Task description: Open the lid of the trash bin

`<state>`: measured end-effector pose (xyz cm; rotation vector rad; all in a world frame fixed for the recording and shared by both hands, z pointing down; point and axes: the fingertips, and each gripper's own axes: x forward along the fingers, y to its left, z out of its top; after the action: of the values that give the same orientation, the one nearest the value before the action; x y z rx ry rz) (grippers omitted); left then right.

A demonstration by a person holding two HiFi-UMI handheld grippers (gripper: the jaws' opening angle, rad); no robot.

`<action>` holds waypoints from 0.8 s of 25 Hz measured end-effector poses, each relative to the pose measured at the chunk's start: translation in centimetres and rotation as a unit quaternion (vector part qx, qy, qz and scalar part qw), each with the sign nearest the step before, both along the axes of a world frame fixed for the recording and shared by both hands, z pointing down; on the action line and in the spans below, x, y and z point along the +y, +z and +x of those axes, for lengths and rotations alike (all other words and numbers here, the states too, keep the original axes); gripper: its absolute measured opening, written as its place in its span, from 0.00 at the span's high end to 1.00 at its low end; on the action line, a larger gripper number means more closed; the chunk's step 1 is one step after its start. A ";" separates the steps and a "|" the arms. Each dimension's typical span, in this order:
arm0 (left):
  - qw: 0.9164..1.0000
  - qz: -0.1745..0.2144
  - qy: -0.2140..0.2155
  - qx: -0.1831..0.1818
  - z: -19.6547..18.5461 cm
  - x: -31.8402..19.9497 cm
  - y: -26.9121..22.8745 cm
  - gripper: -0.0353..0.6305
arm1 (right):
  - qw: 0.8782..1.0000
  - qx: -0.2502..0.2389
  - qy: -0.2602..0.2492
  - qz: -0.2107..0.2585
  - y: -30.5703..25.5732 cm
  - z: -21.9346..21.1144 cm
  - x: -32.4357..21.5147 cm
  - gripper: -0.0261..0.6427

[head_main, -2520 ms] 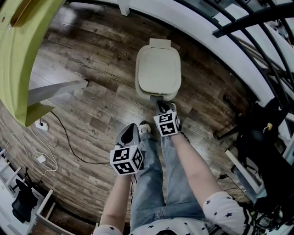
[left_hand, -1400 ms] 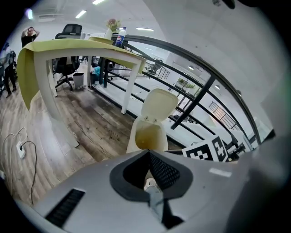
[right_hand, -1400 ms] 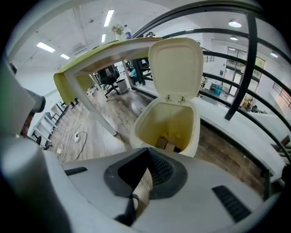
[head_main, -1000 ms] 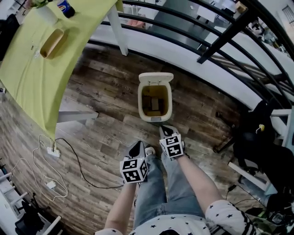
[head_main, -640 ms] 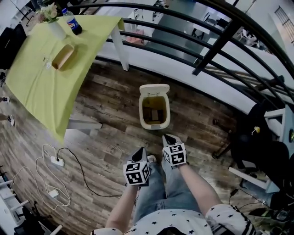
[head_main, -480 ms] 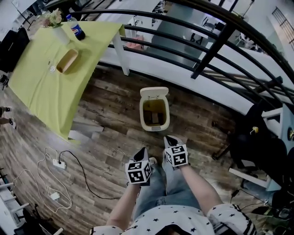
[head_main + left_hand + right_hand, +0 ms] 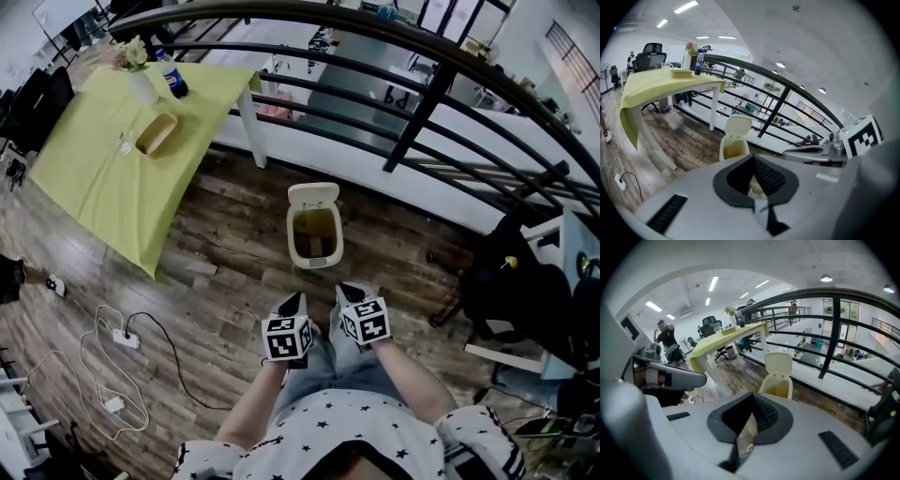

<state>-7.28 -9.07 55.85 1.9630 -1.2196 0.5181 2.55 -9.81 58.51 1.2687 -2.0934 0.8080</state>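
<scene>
Grippers number two, held low in front of the person's legs, one in each hand, and both point at the one cream plastic trash bin without touching it. That bin stands on the dark wooden plank floor just ahead of the grippers' tips and close to the black metal railing. Its single flat lid is swung up at the back, so the yellowish inside shows. The left gripper has its two jaws brought together at the tips with nothing between them. The right gripper is the same, jaws closed tip to tip and empty. Well to the left of the bin stands one table under a yellow-green cloth. On it are one dark cola bottle, one white vase of flowers and one oblong wooden tray. One white power strip lies on the floor with loose cables.
</scene>
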 end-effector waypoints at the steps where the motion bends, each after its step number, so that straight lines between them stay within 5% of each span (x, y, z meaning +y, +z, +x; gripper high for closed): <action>1: 1.000 0.002 -0.001 0.003 0.1 0.1 -0.5 0.94 | 1.000 0.002 -0.005 0.003 -0.6 -0.1 0.4 0.97; 20: 0.998 0.064 -0.012 0.006 -0.9 1.9 -8.0 0.94 | 0.996 -0.026 -0.031 0.076 -10.3 -1.4 2.4 0.97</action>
<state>-8.22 -7.19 47.82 2.0520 -1.2963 0.4250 1.16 -7.38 48.24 1.2652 -2.2606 0.6726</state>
